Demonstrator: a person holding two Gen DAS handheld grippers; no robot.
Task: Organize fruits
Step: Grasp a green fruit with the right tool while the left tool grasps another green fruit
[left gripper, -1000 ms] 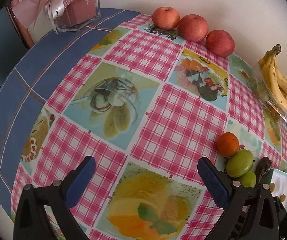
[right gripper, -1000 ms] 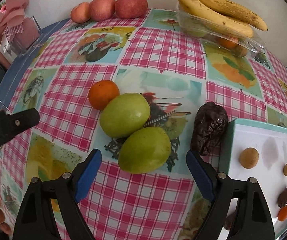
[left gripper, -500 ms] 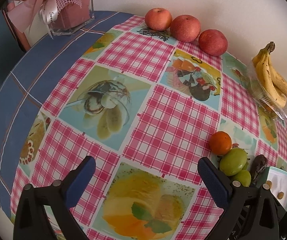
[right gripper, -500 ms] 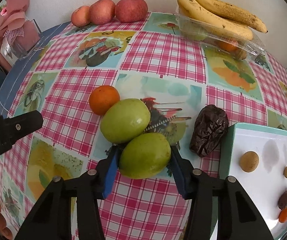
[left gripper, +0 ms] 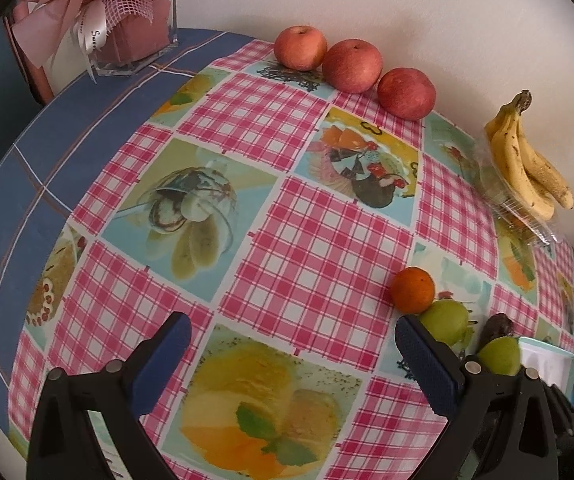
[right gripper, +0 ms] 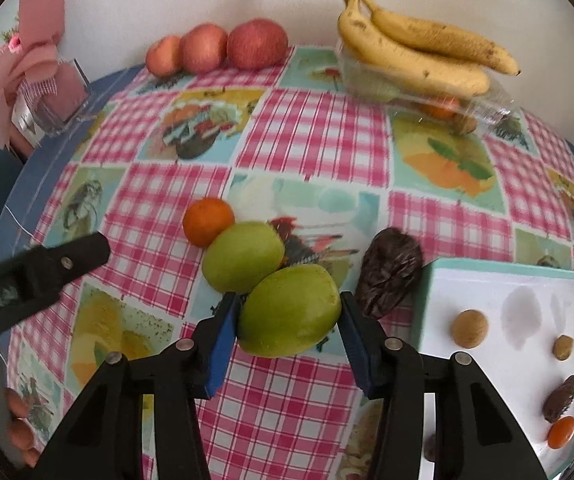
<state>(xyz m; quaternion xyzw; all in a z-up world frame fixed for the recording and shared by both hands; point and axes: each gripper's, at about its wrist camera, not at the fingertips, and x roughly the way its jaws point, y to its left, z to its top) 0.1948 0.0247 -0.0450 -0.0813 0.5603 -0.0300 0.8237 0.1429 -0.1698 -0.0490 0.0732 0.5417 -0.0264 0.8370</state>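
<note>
Gripping the nearer green fruit (right gripper: pixel 289 310) between its blue pads, the right gripper (right gripper: pixel 287 328) had its jaws closed narrow on the fruit's two sides, near the front edge of the table (right gripper: pixel 327 144) and just left of the white tray (right gripper: pixel 507 292). Whether the fruit was clear of the cloth could not be told. It touched the second green fruit (right gripper: pixel 243 256), which in turn pressed against the small orange (right gripper: pixel 208 222), so a lift or drag risked nudging both and sending them rolling. The dark wrinkled date (right gripper: pixel 389 270) lay just beside the right pad and could be knocked toward the tray. The fruit was round and smooth-skinned, and the pads held it low on its near half, so it might squirt forward out of the grip. The left gripper (left gripper: pixel 291 356) hovered with jaws wide and holding nothing over the checked cloth. At the far edge sat three apples (right gripper: pixel 257 44) and the bananas (right gripper: pixel 419 56) on a clear box (right gripper: pixel 487 104).
</note>
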